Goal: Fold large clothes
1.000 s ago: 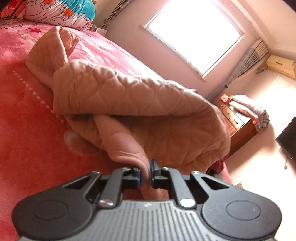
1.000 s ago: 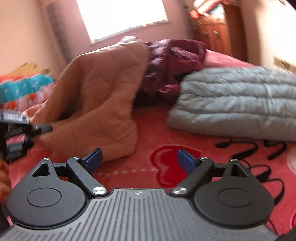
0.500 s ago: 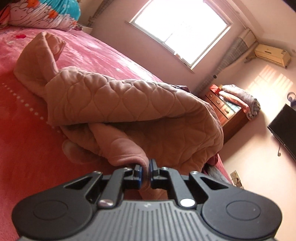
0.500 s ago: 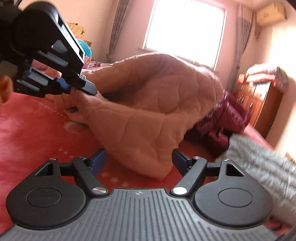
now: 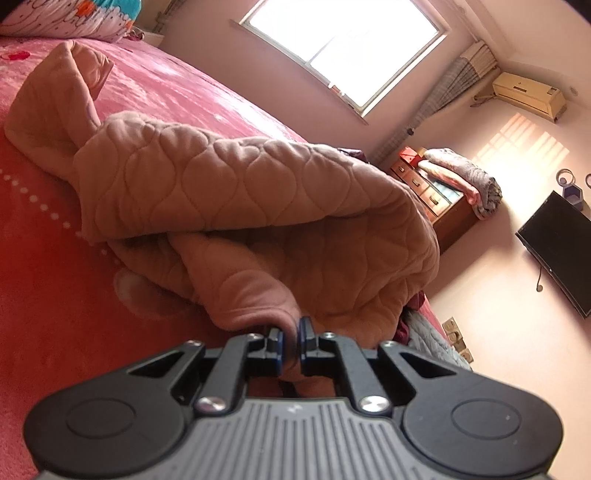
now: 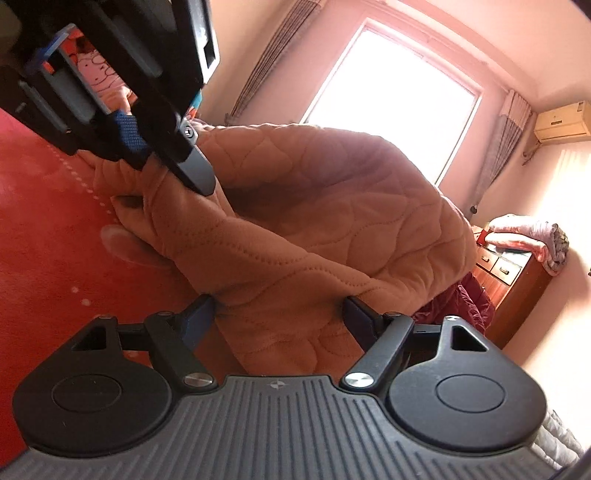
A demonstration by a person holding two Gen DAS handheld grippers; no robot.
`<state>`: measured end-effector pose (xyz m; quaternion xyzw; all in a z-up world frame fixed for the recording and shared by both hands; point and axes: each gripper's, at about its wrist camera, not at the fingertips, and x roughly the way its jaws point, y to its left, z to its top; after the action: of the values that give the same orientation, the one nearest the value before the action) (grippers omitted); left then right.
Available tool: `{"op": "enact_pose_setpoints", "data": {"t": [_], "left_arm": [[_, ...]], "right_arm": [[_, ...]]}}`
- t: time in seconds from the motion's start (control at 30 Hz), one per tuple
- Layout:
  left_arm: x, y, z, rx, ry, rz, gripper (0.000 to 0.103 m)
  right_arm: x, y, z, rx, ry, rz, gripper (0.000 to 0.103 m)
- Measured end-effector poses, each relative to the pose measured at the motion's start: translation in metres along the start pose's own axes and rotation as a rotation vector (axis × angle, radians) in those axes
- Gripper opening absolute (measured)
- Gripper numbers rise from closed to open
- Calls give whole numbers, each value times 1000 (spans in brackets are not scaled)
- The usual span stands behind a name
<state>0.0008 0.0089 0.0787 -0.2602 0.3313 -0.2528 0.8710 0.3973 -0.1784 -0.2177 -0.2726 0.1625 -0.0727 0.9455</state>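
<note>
A tan quilted garment (image 5: 258,192) lies bunched on the red bed cover (image 5: 55,295). One sleeve of it stretches toward the pillows. My left gripper (image 5: 290,341) is shut on a thick fold at its near edge. In the right wrist view the left gripper (image 6: 195,177) shows at the upper left, pinching the same garment (image 6: 332,229). My right gripper (image 6: 282,314) stands wide open low over the bed, and the garment's lower hem lies between its fingers. Fabric touches both fingers, but they do not squeeze it.
A patterned pillow (image 5: 74,18) lies at the head of the bed. A maroon garment (image 6: 465,302) and a grey puffer jacket (image 6: 557,439) lie beyond the tan one. Past the bed are a wooden dresser (image 5: 436,195) with folded cloth on top and a wall TV (image 5: 554,251).
My right gripper has rolled and swung left and down to the tan garment, whose hem now lies between its fingers. The left gripper keeps its grip and has tilted a little.
</note>
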Motion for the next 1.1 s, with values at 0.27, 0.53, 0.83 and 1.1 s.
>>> {"op": "enact_pose_setpoints", "data": {"t": [0.27, 0.53, 0.83, 1.1], "left_arm": [[-32, 16, 6, 64, -30, 60, 48], [-27, 64, 49, 76, -185, 264, 77], [32, 96, 79, 52, -186, 274, 74], [50, 76, 91, 89, -162, 292, 29]], "right_arm": [[-11, -9, -1, 36, -19, -11, 95], [-11, -4, 3, 35, -43, -2, 103], [7, 3, 3, -17, -20, 18, 103], [12, 2, 12, 22, -27, 3, 85]]}}
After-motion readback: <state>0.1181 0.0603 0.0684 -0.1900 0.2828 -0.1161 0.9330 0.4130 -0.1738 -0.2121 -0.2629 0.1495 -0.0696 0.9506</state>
